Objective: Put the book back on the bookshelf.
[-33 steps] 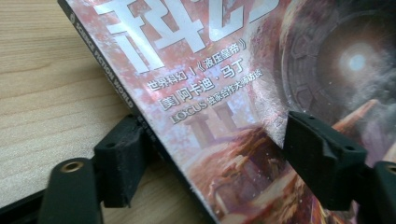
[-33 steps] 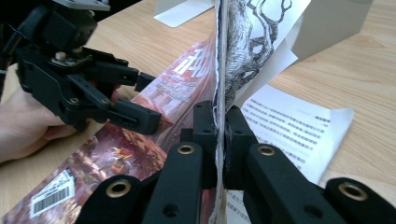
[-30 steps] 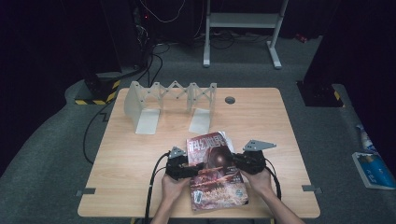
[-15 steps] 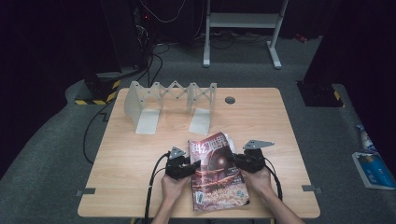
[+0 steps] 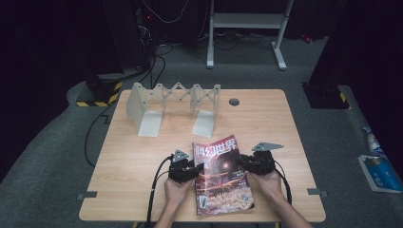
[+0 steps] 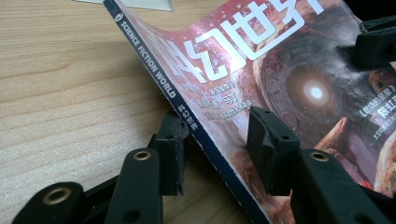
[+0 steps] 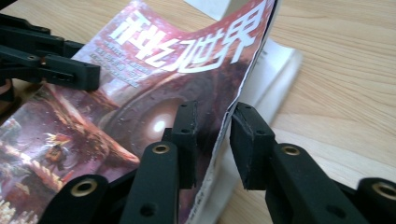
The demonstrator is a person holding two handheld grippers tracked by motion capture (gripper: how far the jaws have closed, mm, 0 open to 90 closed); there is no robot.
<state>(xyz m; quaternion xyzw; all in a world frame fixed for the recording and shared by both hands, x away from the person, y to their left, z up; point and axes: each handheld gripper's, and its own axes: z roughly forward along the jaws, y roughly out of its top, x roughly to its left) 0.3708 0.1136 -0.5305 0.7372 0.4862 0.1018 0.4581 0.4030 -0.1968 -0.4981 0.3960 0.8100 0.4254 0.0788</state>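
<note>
Magazine (image 5: 220, 175), glossy soft-cover, lying near the front edge of the wooden surface (image 5: 142, 156), between the two grippers. Handling, as judged: light, limp, slick on the cover, prone to creasing or tearing at the edges; bending easily, so a grip on a single sheet is likely to lift the cover alone rather than the whole item.

Left gripper (image 6: 217, 140): fingers (image 6: 273, 149) straddling the spine edge, one under, one over the cover; they have just been closing, and the pads are not yet pressing.

Right gripper (image 7: 212, 140): fingers (image 7: 250, 144) standing either side of the lifted cover's free edge, which is curling up off the inner pages; they have just been opening, the cover loose between them.

Best hold, as judged: the spine side, where all the pages are bound and stiffest. Folding rack (image 5: 173, 107) is standing well beyond the fingers.
</note>
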